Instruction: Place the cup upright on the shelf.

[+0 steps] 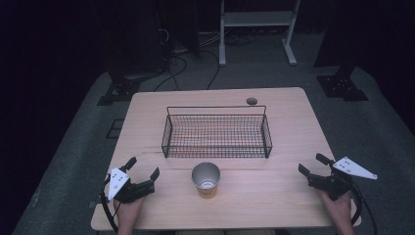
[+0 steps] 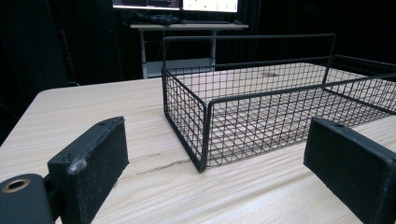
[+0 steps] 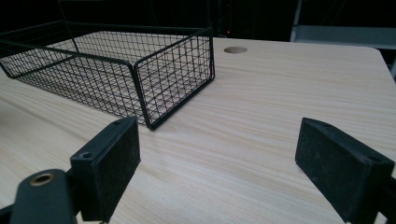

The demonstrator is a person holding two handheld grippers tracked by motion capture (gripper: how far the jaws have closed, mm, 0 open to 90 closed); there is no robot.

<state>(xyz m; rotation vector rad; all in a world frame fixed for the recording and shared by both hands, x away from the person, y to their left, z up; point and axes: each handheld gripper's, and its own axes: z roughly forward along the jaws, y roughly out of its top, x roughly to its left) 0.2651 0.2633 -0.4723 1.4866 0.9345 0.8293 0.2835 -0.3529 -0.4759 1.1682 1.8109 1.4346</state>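
- Since both your grippers sit idle at the near edge, treat the cup point(image 1: 206, 179) as the working piece: it stands upright low of centre in the high view, between the two grippers and just in front of the wire basket point(image 1: 217, 132).
- Table point(image 1: 147, 112): pale wood, flat, bare around the cup, so you can come in from either side.
- Wire basket: black mesh, mid-frame in the high view, upper right in the left gripper view point(image 2: 261, 98), upper left in the right gripper view point(image 3: 116, 70). Looks stiff, with nothing visible inside. Its near wall is the one obstacle if you carry the cup over; you would have to lift above the rim.
- Left gripper point(image 1: 143, 172), lower left of the high view: jaws spread, nothing between them.
- Right gripper point(image 1: 311, 164), lower right: jaws spread, nothing held.
- Cup: metallic inside, orange-looking base, probably thin-walled and light. Expect it to tip or slide if nudged, and to dent under a hard squeeze. Take it by the sidewall below the rim, lightly.
- Round hole point(image 1: 251, 101) in the tabletop behind the basket: out of your way.
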